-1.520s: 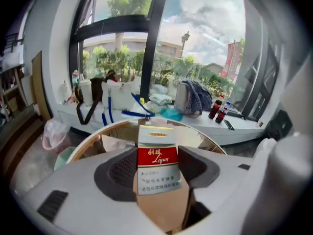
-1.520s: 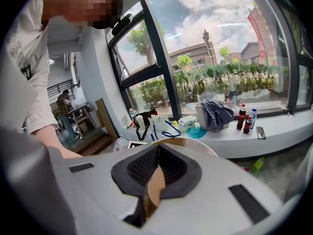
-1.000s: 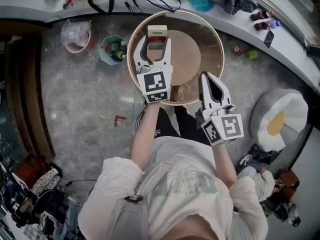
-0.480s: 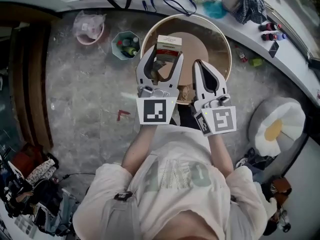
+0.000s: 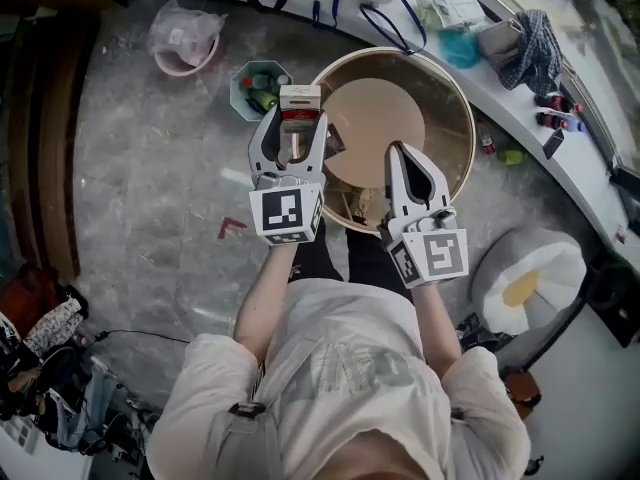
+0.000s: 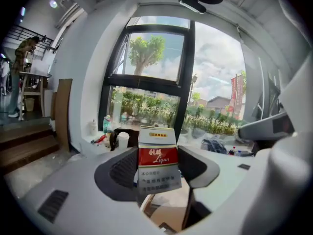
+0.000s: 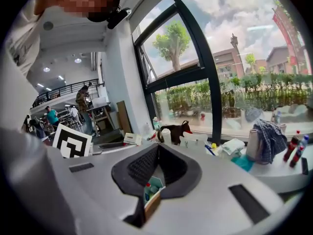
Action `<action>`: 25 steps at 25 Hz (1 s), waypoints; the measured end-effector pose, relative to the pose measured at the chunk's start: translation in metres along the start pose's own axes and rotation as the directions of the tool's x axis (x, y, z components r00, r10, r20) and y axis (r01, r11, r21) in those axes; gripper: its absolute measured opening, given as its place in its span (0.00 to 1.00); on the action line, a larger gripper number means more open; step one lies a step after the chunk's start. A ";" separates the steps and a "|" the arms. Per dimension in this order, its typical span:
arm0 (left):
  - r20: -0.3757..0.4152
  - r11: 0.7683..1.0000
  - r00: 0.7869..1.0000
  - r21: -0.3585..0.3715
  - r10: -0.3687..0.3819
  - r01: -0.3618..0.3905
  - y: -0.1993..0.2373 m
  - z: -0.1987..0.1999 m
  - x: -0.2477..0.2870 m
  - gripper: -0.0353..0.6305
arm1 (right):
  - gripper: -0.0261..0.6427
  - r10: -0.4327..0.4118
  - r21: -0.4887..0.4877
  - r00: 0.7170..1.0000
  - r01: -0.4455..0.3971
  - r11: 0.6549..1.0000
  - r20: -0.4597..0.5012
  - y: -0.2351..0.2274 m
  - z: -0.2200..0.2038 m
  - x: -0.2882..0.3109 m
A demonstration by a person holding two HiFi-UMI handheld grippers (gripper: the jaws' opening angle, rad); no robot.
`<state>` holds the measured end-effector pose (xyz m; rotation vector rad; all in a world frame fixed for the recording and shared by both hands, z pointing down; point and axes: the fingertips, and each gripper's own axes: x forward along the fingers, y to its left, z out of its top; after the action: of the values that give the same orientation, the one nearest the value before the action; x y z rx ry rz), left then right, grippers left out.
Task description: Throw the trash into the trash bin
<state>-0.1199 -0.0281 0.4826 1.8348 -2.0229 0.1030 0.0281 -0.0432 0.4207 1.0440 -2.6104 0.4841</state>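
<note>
Red-and-white pack clamped by left gripper at table's left edge — likely bound for green bin; right gripper closed, empty.

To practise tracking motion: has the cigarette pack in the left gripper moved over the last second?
Yes. The cigarette pack, in the left gripper, went from over the round table leftward to its rim, toward the green bin.

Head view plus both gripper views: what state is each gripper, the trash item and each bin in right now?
Left gripper: shut on the cigarette pack.
Cigarette pack: lid closed, clamped by its sides, not yet in a bin.
Right gripper: shut, nothing held.
Teal bin: upright on the floor, open-topped, bottles inside.
Pink bin: upright, lined with a clear bag.
</note>
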 end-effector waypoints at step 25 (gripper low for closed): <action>-0.531 0.967 0.844 -0.169 0.074 -0.192 0.207 -0.307 0.132 0.55 | 0.06 0.137 0.038 0.934 -0.132 0.991 -0.330 0.058 -0.113 0.164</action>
<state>-0.2515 -0.0259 0.8523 1.3422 -1.6916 0.3656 -0.1112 -0.0567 0.5739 0.7167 -2.3859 0.6507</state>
